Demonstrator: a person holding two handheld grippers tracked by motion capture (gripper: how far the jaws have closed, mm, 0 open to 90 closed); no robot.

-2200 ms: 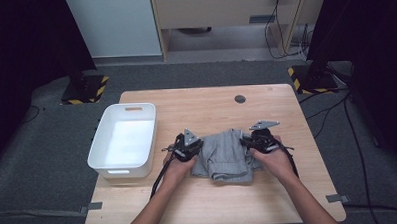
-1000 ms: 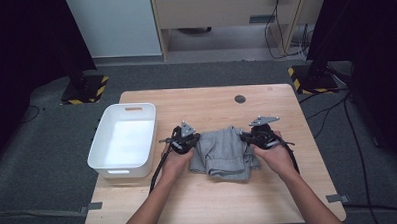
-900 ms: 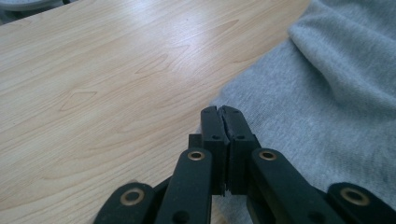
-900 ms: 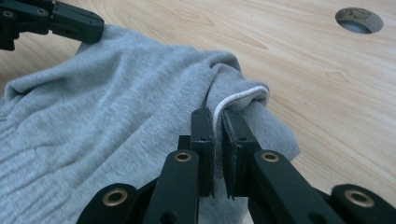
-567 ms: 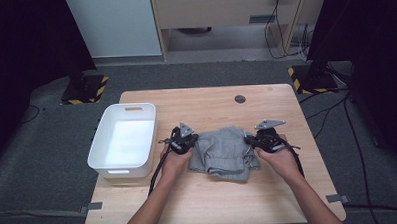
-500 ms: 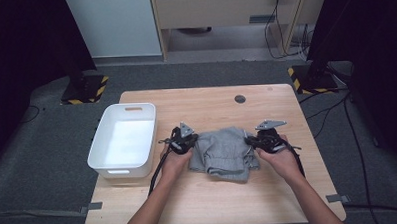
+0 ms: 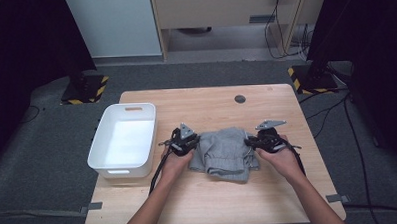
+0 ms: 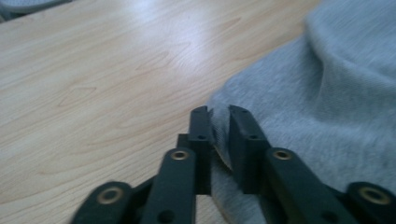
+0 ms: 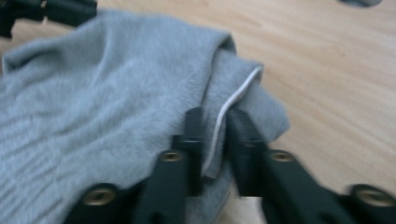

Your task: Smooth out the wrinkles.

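Cloth (image 7: 224,152) beside bin (image 7: 123,139): both claws (image 8: 219,122) (image 9: 215,122) just opened, edges slack between jaws. Next: withdraw.

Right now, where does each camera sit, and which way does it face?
High view: above the person's side, looking forward and down on the table; forearms and both hands show.
Left gripper view: on the left gripper, looking along its jaws at the grey cloth.
Right gripper view: on the right gripper, same way.
All share the cloth.
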